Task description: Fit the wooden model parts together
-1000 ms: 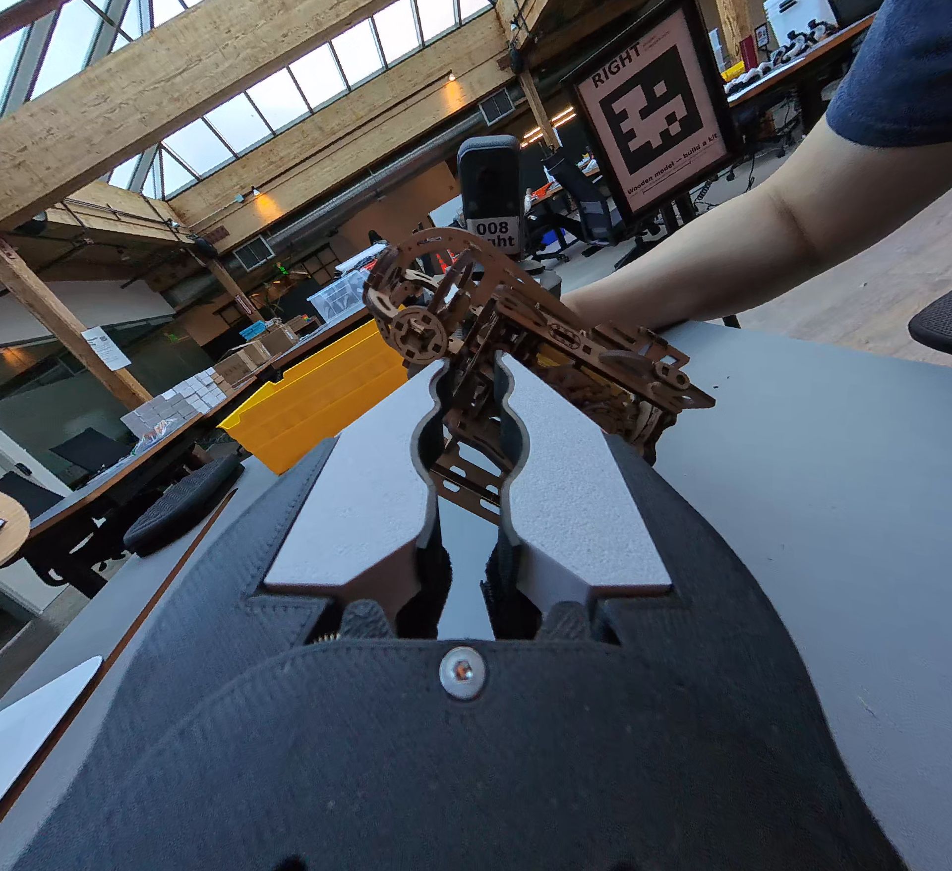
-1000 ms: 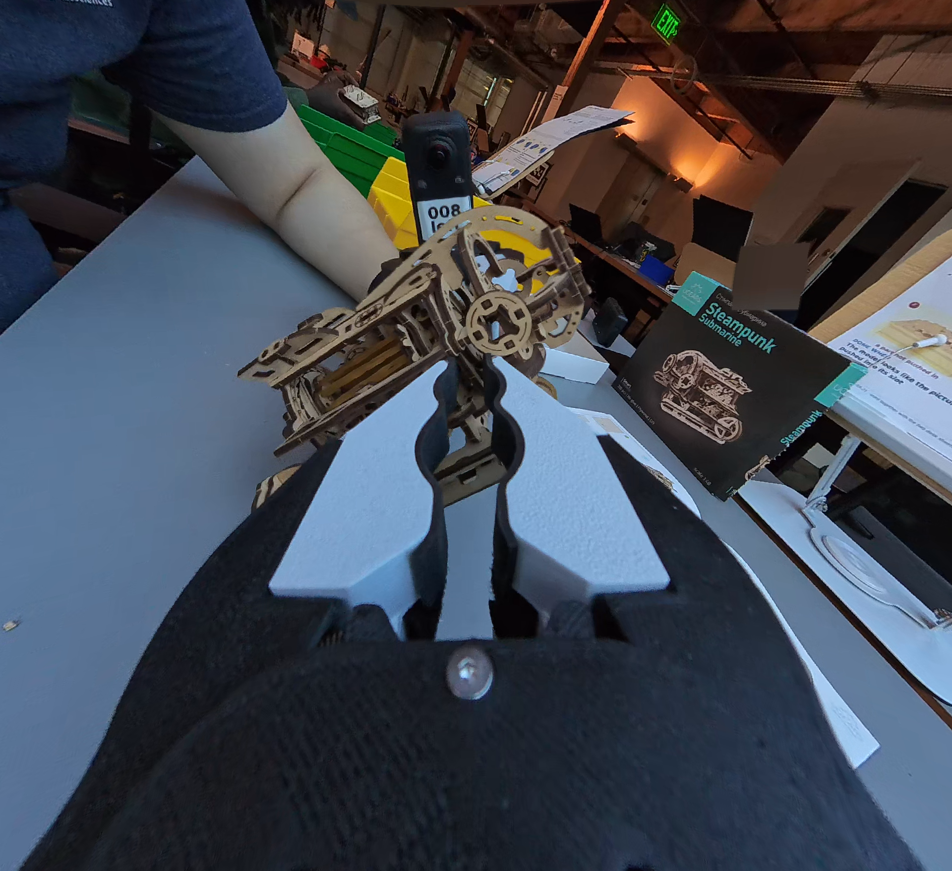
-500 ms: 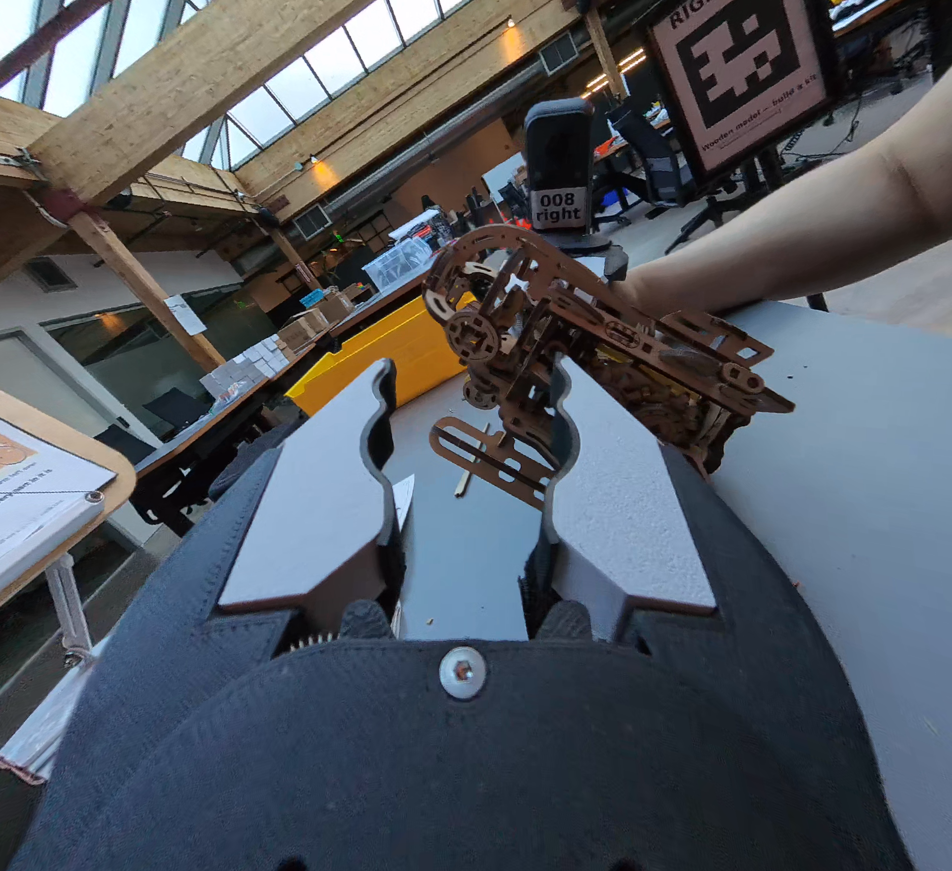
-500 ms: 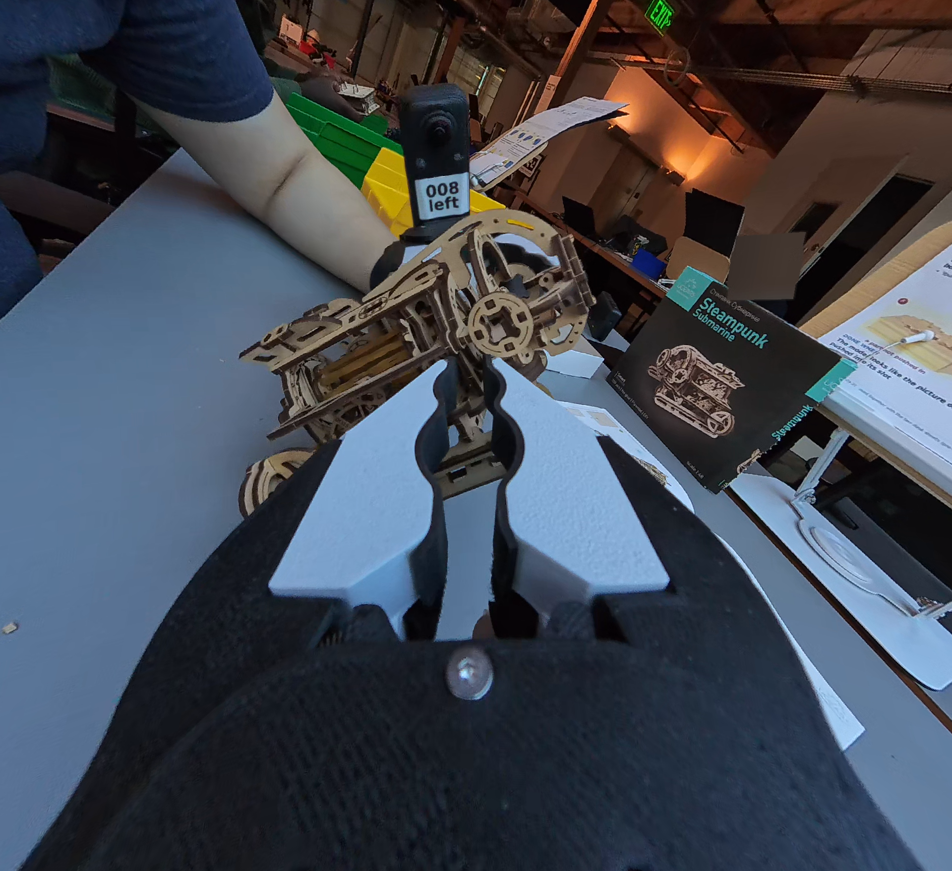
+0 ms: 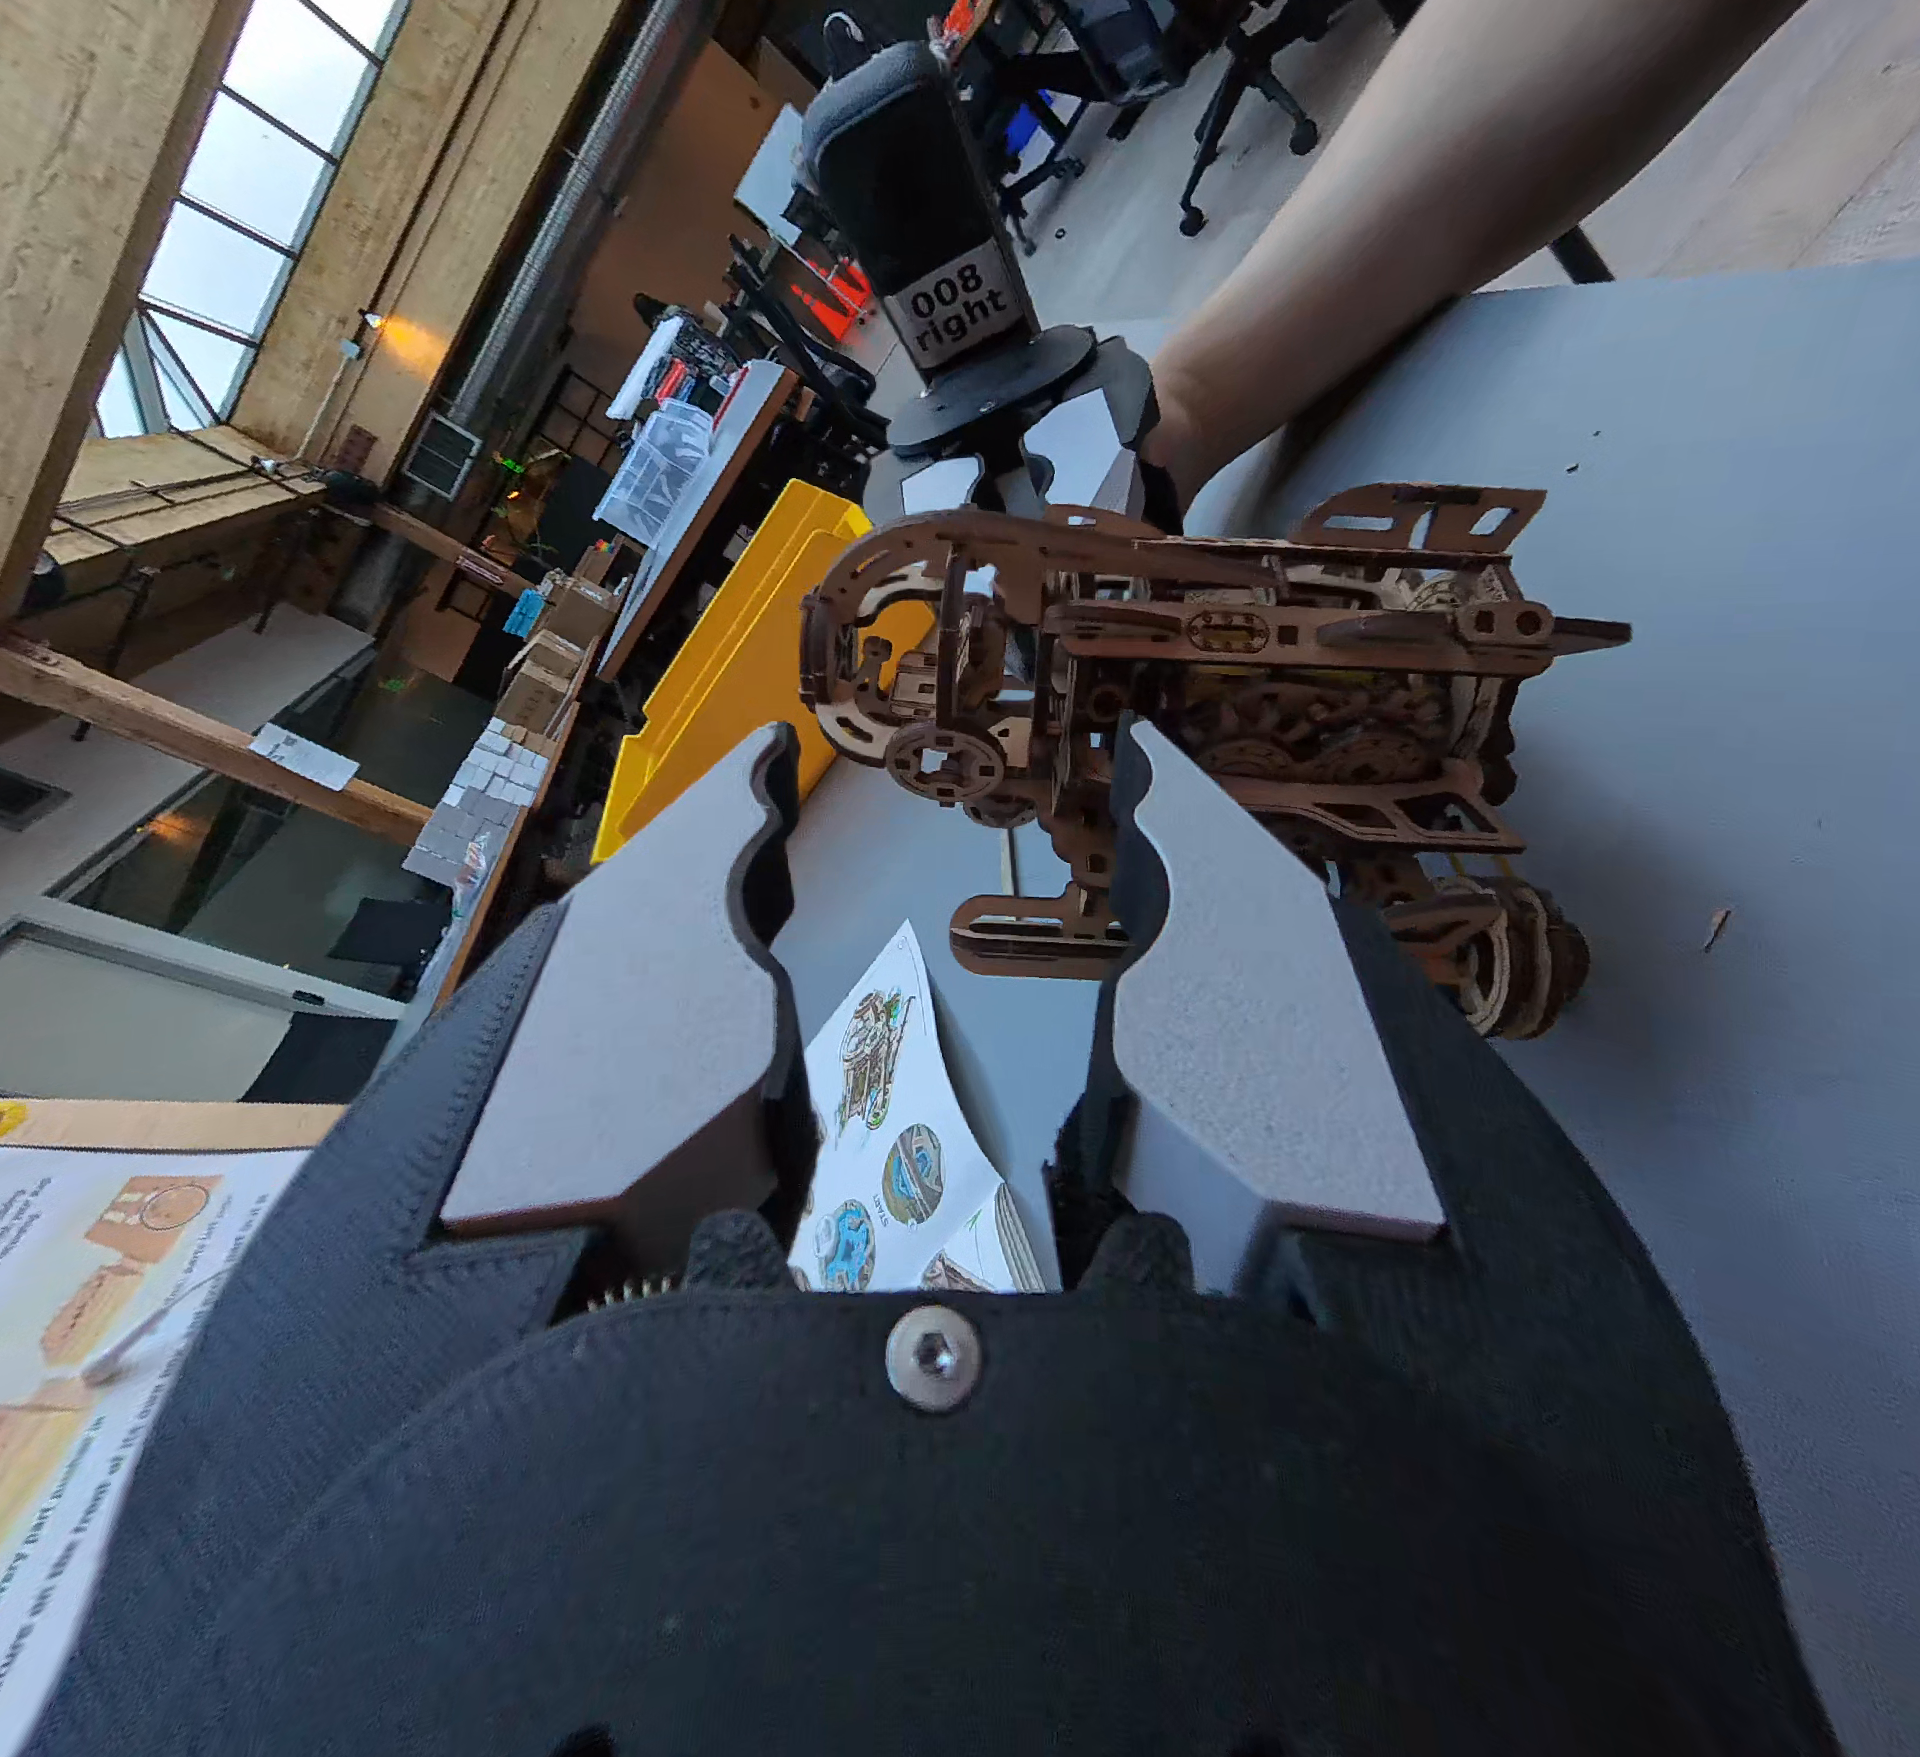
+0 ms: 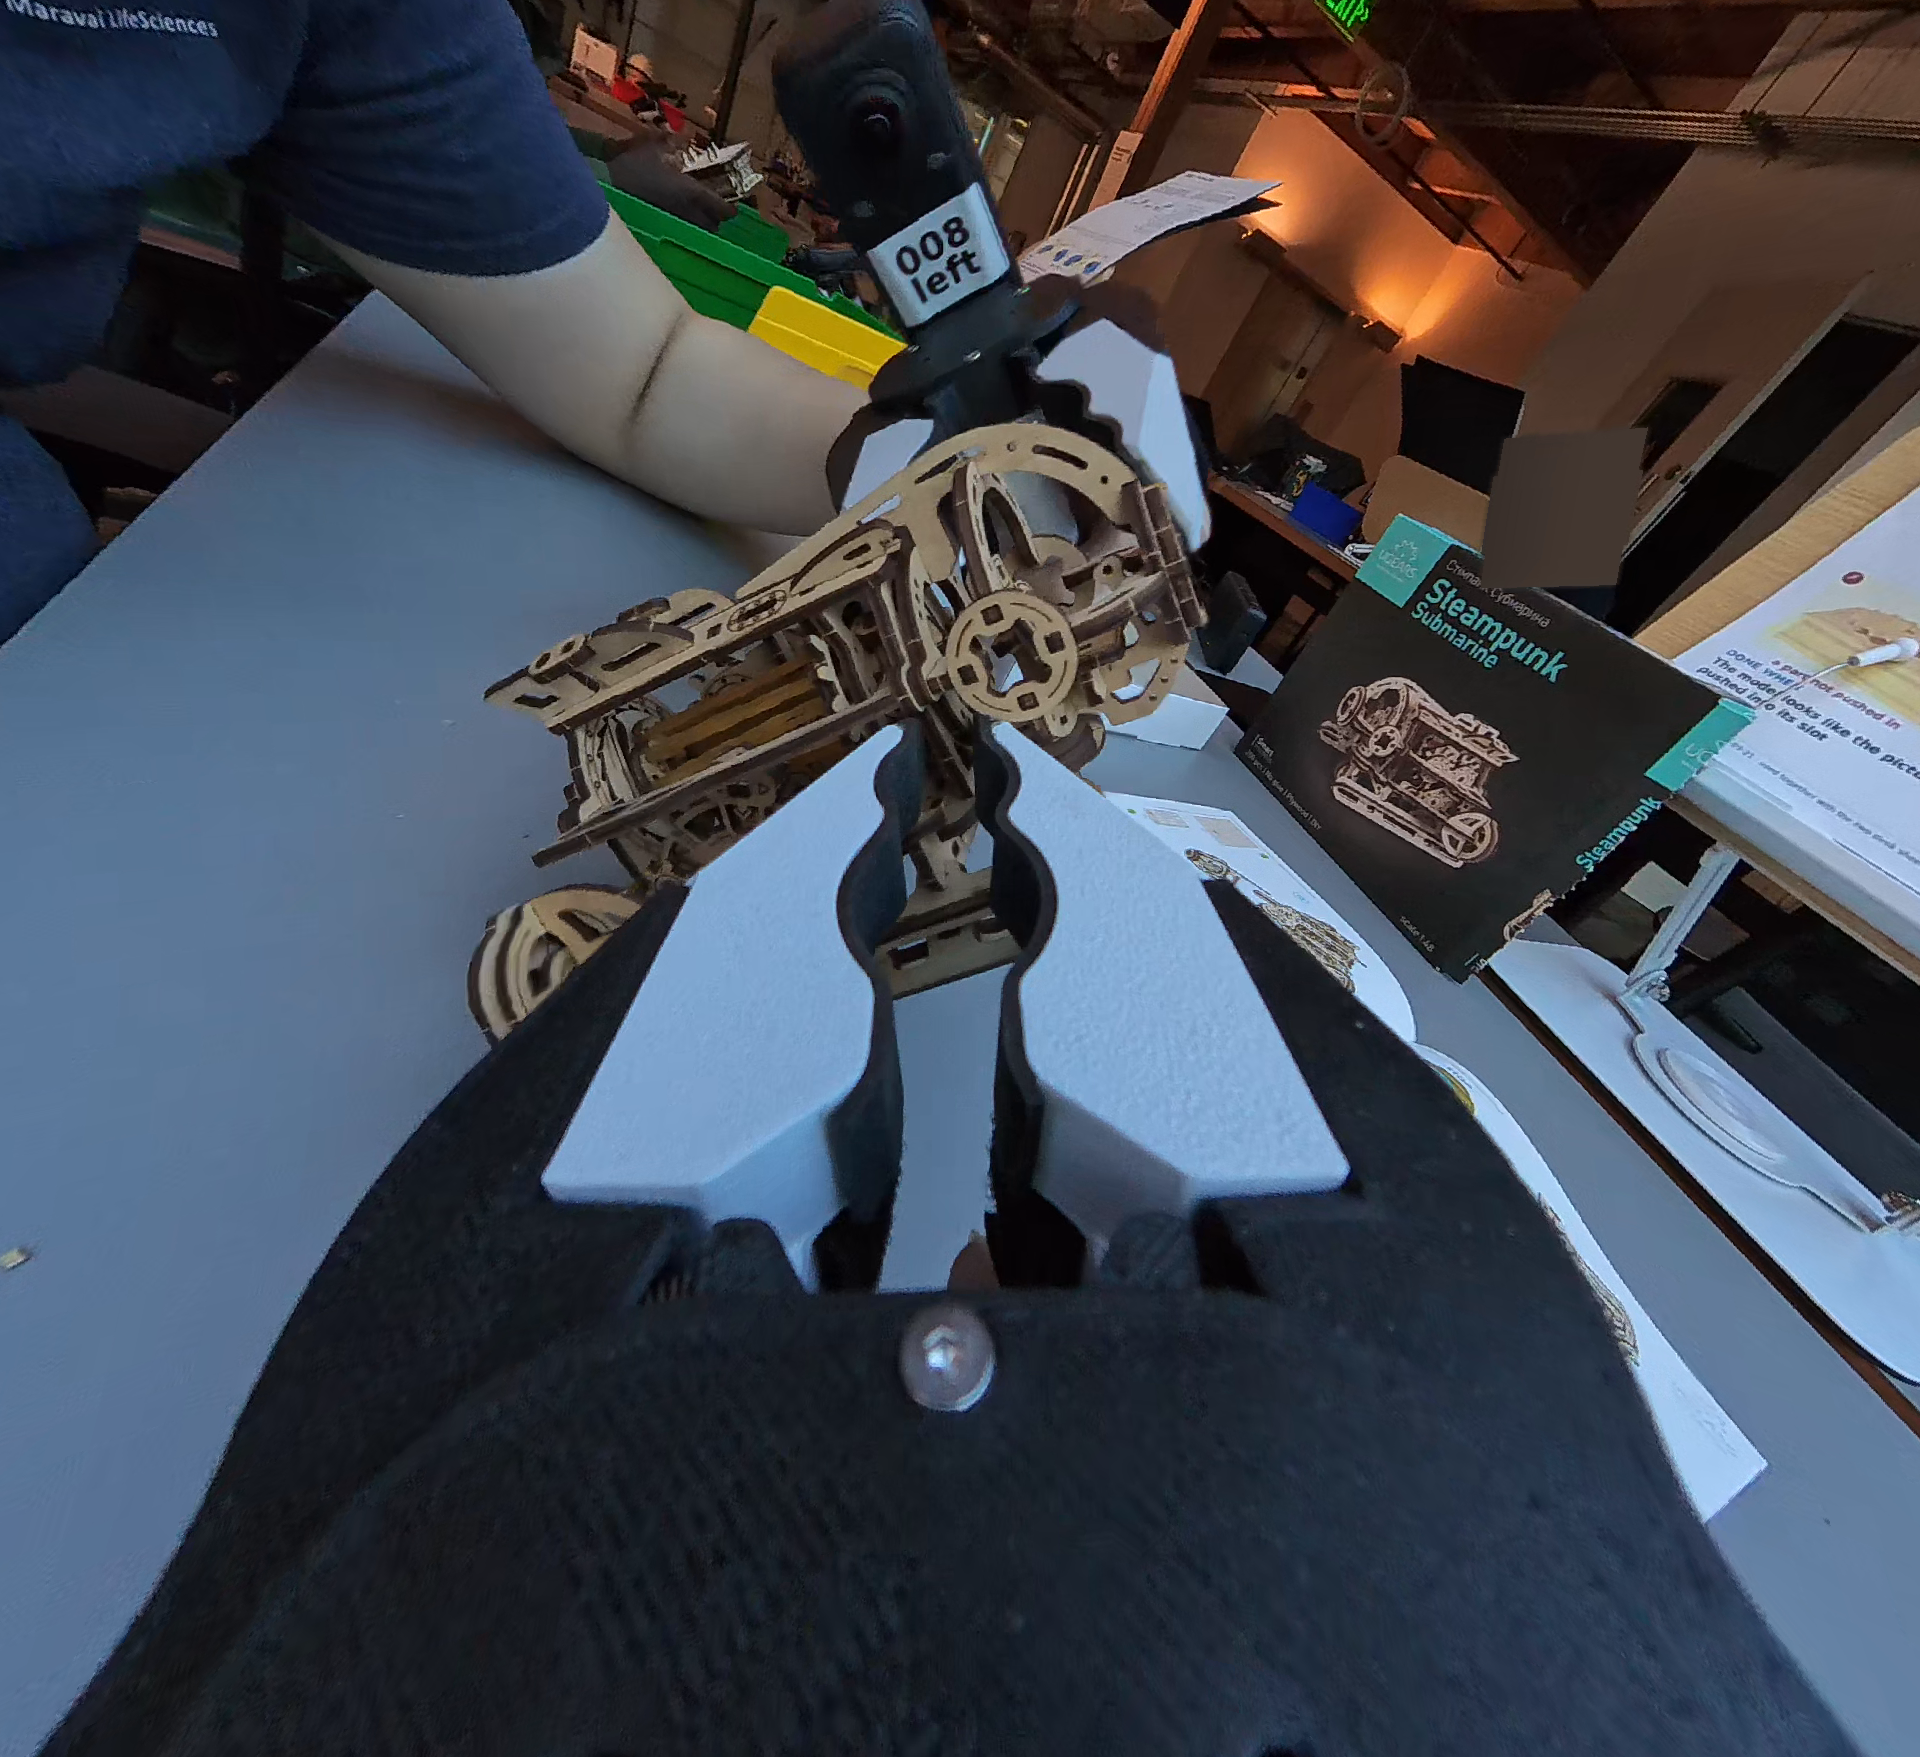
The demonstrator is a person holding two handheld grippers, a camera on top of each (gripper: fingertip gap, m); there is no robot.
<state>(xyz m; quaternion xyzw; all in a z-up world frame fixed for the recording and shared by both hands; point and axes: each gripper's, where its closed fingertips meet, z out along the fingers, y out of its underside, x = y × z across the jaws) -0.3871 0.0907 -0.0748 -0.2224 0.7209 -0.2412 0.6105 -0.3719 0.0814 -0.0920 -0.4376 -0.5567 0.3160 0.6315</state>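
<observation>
A wooden model (image 6: 862,699), all thin laser-cut struts and gears, sits tilted on the grey table (image 6: 260,668), nose raised, rear wheel down. The right gripper (image 6: 943,751) is clamped on a lower bracket near its front. The left gripper (image 5: 951,772) gapes wide, holding nothing. The model looks light, stiff and brittle; grip solid frame plates, not gears.

- The left tool (image 5: 951,772) is held with its fingers (image 5: 665,969) spread wide apart, nothing being clamped between them.
- The right tool (image 6: 943,757) is held nearly closed, its fingers (image 6: 1132,990) separated by a narrow gap only.
- A bare forearm (image 6: 634,398) is seen stretched toward 10 o'clock behind the left tool in the right wrist view.
</observation>
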